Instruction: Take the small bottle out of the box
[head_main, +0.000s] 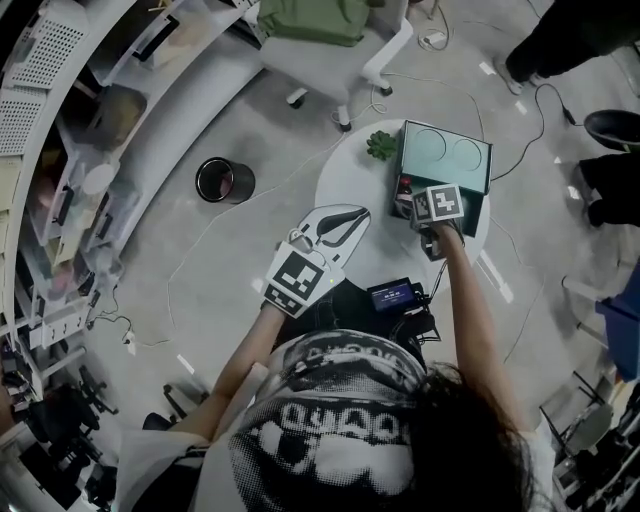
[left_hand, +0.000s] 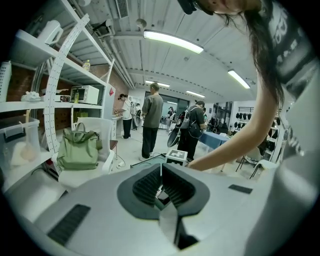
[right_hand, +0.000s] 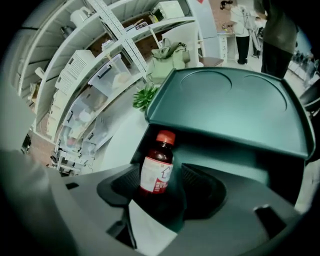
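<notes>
A small brown bottle (right_hand: 156, 165) with a red cap and a white label stands upright inside the dark green box (head_main: 447, 160), under its raised lid (right_hand: 225, 105). My right gripper (right_hand: 161, 175) reaches into the box with the bottle between its jaws. The jaws stand wide apart, and a gap shows between the bottle and the right pad. In the head view the right gripper (head_main: 412, 200) is at the box's near left corner. My left gripper (head_main: 355, 216) hovers over the round white table (head_main: 350, 175), left of the box. It is shut and holds nothing (left_hand: 161, 172).
A small green plant (head_main: 381, 145) sits on the table by the box's far left corner. A black device (head_main: 397, 295) lies at the table's near edge. On the floor stand a black bin (head_main: 224, 180) and a white chair carrying a green bag (head_main: 320, 25). People (left_hand: 151, 120) stand beyond.
</notes>
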